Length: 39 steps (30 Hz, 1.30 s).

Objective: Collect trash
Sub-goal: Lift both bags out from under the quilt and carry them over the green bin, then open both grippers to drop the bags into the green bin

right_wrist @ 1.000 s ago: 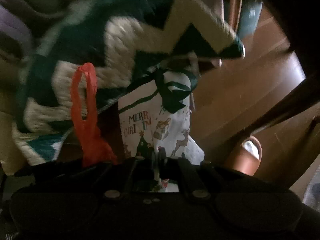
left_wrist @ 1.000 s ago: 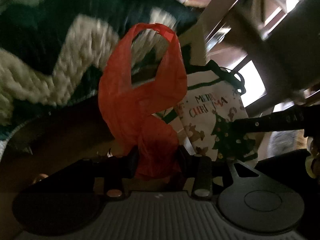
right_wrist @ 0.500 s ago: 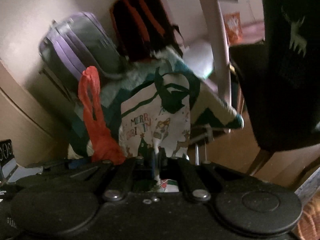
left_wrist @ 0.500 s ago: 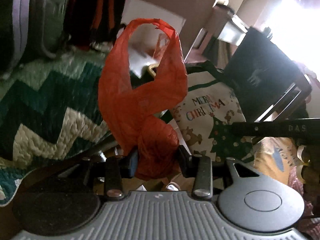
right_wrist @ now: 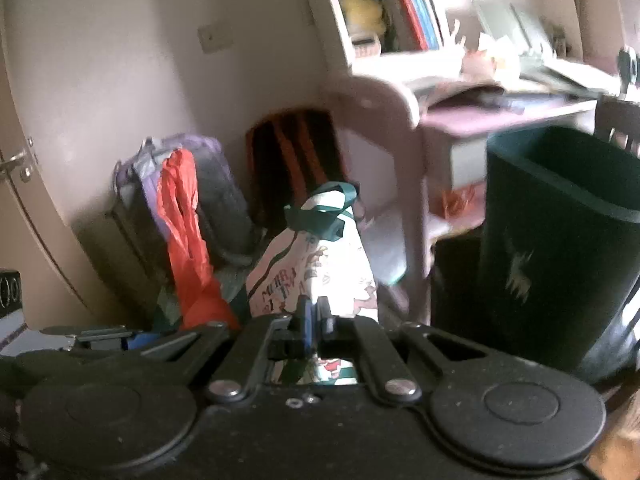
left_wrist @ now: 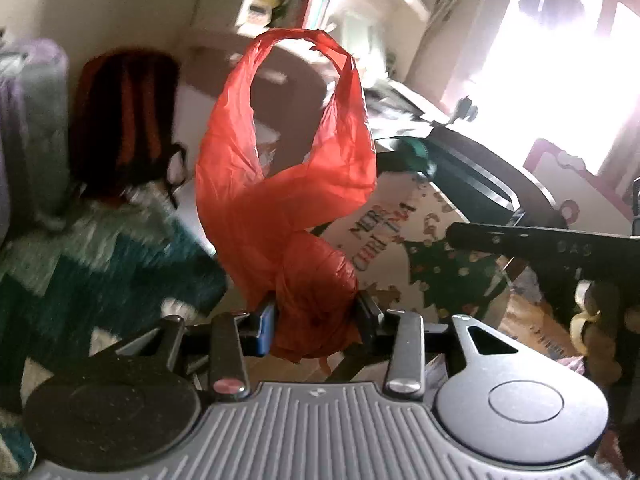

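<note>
My left gripper (left_wrist: 316, 314) is shut on a bunched red plastic bag (left_wrist: 280, 184), whose handle loop stands up above the jaws. The same red plastic bag (right_wrist: 184, 240) shows at the left of the right wrist view. My right gripper (right_wrist: 314, 316) is shut on a white Christmas gift bag (right_wrist: 320, 272) with green ribbon handles; its printed paper is pinched between the closed jaws. That Christmas gift bag (left_wrist: 404, 240) hangs just right of the red one in the left wrist view, with the right gripper's dark arm across it.
A black and orange backpack (left_wrist: 124, 120) and a purple-grey suitcase (right_wrist: 216, 200) stand against the wall. A green zigzag blanket (left_wrist: 100, 256) lies below left. A pink desk (right_wrist: 460, 120) with cluttered shelves is behind, a dark green chair back (right_wrist: 560, 232) at right.
Both grippers have risen with their bags, from close over the blanket and floor up to where the wall, backpack, desk and shelves show. Both grips are unchanged.
</note>
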Motion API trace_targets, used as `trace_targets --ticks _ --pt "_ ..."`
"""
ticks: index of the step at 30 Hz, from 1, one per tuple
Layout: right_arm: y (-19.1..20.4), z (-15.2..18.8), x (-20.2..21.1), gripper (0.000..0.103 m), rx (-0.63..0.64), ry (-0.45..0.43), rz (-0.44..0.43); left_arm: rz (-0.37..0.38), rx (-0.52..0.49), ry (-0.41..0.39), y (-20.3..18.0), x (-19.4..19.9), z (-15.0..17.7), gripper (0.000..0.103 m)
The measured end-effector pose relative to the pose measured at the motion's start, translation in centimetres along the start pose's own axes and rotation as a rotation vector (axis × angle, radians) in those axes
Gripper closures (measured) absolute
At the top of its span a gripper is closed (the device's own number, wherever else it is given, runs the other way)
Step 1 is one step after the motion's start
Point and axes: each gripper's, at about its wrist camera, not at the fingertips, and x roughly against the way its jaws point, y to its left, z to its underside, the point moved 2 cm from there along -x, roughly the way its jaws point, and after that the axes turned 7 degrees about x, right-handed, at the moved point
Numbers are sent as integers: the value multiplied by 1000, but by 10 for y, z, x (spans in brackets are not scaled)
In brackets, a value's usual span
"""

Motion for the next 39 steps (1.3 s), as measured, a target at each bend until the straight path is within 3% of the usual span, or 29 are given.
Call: trace_targets --ticks 12,20,29,39 --pt "-76 -84 51 102 25 -165 198 94 -135 -92 -112 -27 -97 63" --pt "-160 -111 51 102 -15 -176 347 143 -244 -61 -190 -97 -133 63" --pt "-240 -91 14 102 -106 -82 378 134 -313 55 -242 -195 -130 63" --pt "-272 -64 -26 100 -131 42 323 94 -355 205 -248 -259 -99 63"
